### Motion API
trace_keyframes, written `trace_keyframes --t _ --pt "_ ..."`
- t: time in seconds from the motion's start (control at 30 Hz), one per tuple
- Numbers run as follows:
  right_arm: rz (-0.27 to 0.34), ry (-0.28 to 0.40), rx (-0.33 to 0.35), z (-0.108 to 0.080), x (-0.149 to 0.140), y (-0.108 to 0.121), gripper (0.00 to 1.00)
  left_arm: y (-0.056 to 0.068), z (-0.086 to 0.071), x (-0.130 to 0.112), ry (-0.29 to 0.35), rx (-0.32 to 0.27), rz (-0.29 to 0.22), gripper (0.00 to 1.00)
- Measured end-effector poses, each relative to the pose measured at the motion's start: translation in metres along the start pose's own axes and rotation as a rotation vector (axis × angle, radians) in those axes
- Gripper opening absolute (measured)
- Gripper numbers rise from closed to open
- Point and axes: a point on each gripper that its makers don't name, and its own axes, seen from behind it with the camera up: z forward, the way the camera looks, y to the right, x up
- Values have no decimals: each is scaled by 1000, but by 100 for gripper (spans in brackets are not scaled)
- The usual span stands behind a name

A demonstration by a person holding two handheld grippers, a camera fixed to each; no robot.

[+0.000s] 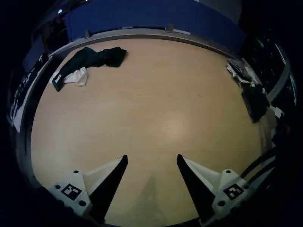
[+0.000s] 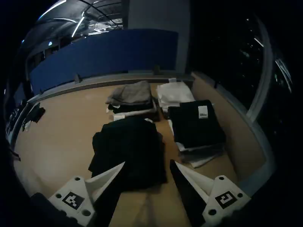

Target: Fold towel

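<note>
The left tool [image 1: 151,157] gapes empty over the worktop [image 1: 159,98]; the right tool [image 2: 147,162], equally open and empty, faces a dark towel [image 2: 128,147] mid-frame.

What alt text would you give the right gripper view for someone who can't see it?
The open right gripper is aimed at a folded dark towel on a wooden table; stacks of folded towels sit beyond it.
</note>
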Motion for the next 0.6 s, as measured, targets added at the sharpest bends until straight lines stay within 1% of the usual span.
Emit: trace_keyframes --t 0.33,0.4,0.47,0.5,0.6 --pt "-41 12 70 19 17 -38 82 -6 -1 -2 3 8 -17 97" --pt "-51 15 87 22 20 -46 87 -7 -1 -2 4 9 -18 97" --pt "-65 18 99 26 23 -53 97 -8 0 -2 3 13 -19 97" --pt "-71 18 103 28 24 -56 100 -9 0 -2 3 14 -20 97" --pt "-88 16 110 34 26 -62 100 -11 0 -2 4 17 -25 97"
